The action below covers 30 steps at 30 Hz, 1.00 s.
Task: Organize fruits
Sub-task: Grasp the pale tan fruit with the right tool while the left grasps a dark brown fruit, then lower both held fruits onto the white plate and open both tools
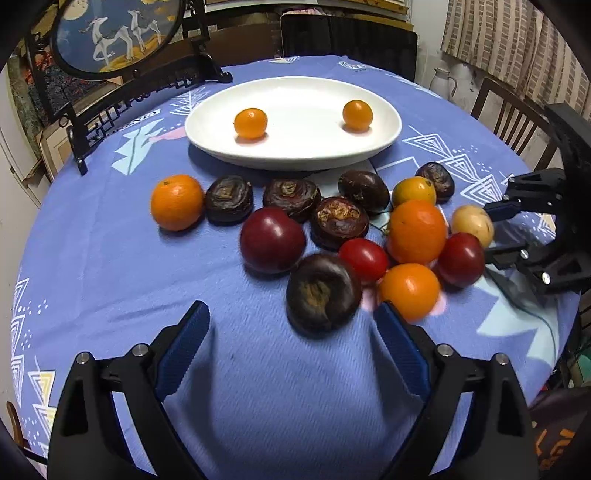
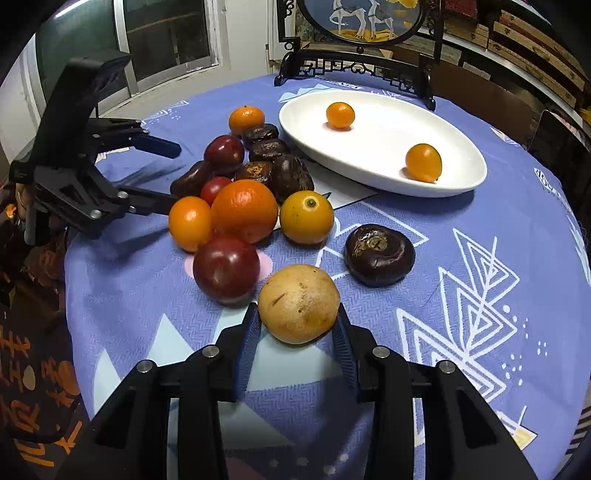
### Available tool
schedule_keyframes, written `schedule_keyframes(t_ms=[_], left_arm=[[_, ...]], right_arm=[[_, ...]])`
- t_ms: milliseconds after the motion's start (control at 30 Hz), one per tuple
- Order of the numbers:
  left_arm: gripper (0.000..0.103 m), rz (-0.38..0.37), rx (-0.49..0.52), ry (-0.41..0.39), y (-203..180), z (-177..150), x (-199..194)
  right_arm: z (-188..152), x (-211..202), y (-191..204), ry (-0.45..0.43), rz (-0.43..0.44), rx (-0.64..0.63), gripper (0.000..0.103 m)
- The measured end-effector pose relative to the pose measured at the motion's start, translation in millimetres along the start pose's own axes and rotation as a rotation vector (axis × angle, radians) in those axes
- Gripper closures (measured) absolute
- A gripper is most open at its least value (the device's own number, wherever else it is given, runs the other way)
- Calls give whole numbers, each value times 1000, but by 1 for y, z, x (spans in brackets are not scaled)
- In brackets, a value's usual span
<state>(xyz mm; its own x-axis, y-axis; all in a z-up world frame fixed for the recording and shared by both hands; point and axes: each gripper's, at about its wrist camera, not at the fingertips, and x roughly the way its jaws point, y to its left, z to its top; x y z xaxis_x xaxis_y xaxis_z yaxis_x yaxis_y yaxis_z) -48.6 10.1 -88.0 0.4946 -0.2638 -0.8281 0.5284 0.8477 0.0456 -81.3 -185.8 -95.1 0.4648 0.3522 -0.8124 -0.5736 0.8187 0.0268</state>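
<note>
A white oval plate (image 1: pixel 295 155) (image 2: pixel 461 184) holds two small orange fruits (image 1: pixel 250 123) (image 1: pixel 357 115). In front of it lies a heap of oranges, red tomatoes and dark water chestnuts on the blue cloth. My left gripper (image 1: pixel 291 321) is open, and a dark water chestnut (image 1: pixel 323 293) lies just beyond its fingertips. My right gripper (image 2: pixel 297 321) has its jaws on both sides of a tan round fruit (image 2: pixel 298 303) (image 1: pixel 472 224); both pads touch it. The right gripper also shows in the left wrist view (image 1: pixel 491 230), and the left gripper in the right wrist view (image 2: pixel 173 181).
A dark ornamental stand with a round deer painting (image 1: pixel 110 37) (image 2: pixel 360 22) stands behind the plate. Chairs (image 1: pixel 513 122) ring the round table. A lone water chestnut (image 2: pixel 379 254) lies right of the heap. The table edge is close on both sides.
</note>
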Motion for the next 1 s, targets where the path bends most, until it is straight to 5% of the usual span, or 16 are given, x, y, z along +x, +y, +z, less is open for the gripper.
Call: schedule_keyframes(t_ms=[100,267,433,600,700,1000], left_arm=[[20,-10,-4,10,-2,9,12],[61,-109,-17,14,-6,13,14],[61,-105,-12,8,-14,7,1],[61,-22,-30,-107,-15,21,-37],[61,82,-62,-177,-13,44,-54],[61,233,-119,-295,-6,125,-59]], right_arm=[[1,1,-1,-6,4,12,63],[-1,0,-1,-8,8,18,63],[-3,-3,-3,-18,13,32,63],[2,-21,-6,-78,8,49,63],[17,-42,-10,-147,-15,48,63],[79,-84,-34,-333,-83,84,63]])
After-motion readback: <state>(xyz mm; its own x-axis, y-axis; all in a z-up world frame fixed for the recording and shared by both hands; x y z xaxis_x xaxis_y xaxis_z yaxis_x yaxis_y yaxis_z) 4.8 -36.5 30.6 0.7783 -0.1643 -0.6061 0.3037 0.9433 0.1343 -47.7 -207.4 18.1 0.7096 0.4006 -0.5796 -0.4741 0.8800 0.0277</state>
